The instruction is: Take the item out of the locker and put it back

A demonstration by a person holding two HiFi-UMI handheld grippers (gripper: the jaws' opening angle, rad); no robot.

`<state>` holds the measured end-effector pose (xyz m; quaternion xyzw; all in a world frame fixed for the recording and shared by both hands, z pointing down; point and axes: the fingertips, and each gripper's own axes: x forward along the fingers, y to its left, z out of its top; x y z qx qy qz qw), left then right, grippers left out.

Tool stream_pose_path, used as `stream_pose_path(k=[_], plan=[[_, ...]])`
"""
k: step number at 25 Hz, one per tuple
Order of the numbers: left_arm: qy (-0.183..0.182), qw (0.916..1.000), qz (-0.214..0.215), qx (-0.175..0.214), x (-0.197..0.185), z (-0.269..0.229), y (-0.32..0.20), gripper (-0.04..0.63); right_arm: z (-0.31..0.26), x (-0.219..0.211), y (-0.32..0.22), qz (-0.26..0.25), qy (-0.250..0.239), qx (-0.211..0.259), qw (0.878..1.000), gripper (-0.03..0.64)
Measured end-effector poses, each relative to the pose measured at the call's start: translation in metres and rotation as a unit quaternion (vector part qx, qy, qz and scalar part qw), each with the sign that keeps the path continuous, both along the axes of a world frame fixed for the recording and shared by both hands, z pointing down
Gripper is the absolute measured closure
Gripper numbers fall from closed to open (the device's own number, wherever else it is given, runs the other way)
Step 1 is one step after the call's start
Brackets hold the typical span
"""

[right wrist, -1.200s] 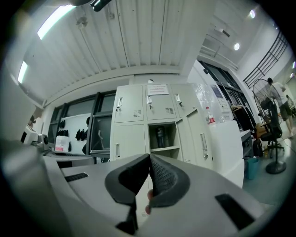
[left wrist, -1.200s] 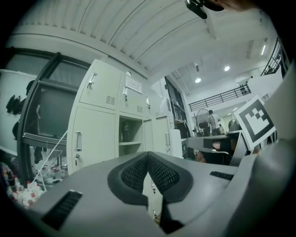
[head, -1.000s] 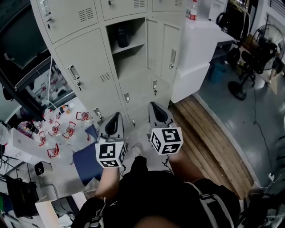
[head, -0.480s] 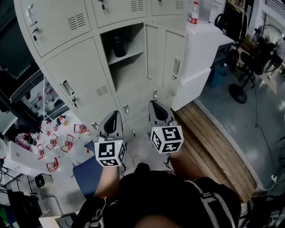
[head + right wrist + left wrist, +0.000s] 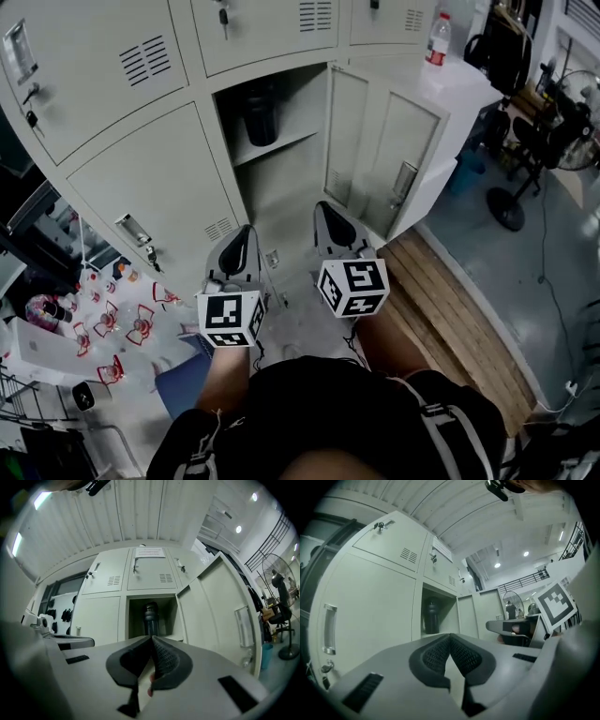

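Note:
A dark bottle [image 5: 260, 112] stands upright on the shelf of the open locker compartment [image 5: 281, 150], whose door [image 5: 375, 159] is swung out to the right. My left gripper [image 5: 243, 236] and right gripper [image 5: 324, 212] are held side by side in front of the lockers, below the compartment and apart from it. In the left gripper view the bottle [image 5: 431, 617] shows above the left gripper [image 5: 450, 637], which is shut and holds nothing. In the right gripper view the bottle [image 5: 150, 619] sits straight ahead above the right gripper [image 5: 152, 639], which is also shut and holds nothing.
Closed locker doors [image 5: 141, 187] flank the open one. A clear water bottle [image 5: 436, 37] stands on a white cabinet at the right. A wooden platform [image 5: 450, 309] and a fan [image 5: 572, 131] lie to the right; small red items [image 5: 103, 319] litter the floor at left.
Both grippers have moved together toward the lockers. The open compartment and its bottle now look nearer and larger in the head view. Both pairs of jaws stay shut.

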<state>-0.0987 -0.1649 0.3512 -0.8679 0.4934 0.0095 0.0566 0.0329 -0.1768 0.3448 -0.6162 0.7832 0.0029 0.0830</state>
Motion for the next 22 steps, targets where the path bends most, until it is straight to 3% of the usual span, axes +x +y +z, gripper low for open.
stream_pose_path(k=[9,22], plan=[[0.011,0.9999,0.005,0.010,-0.005,-0.020,-0.084,0.584,-0.013,-0.008,-0.095,-0.003,-0.003,0.007,1.000,0.603],[0.010,0.9992,-0.038,-0.010,0.008,-0.015,-0.119,0.584,-0.012,-0.002,-0.132,-0.073,-0.004,0.011,0.997,0.603]])
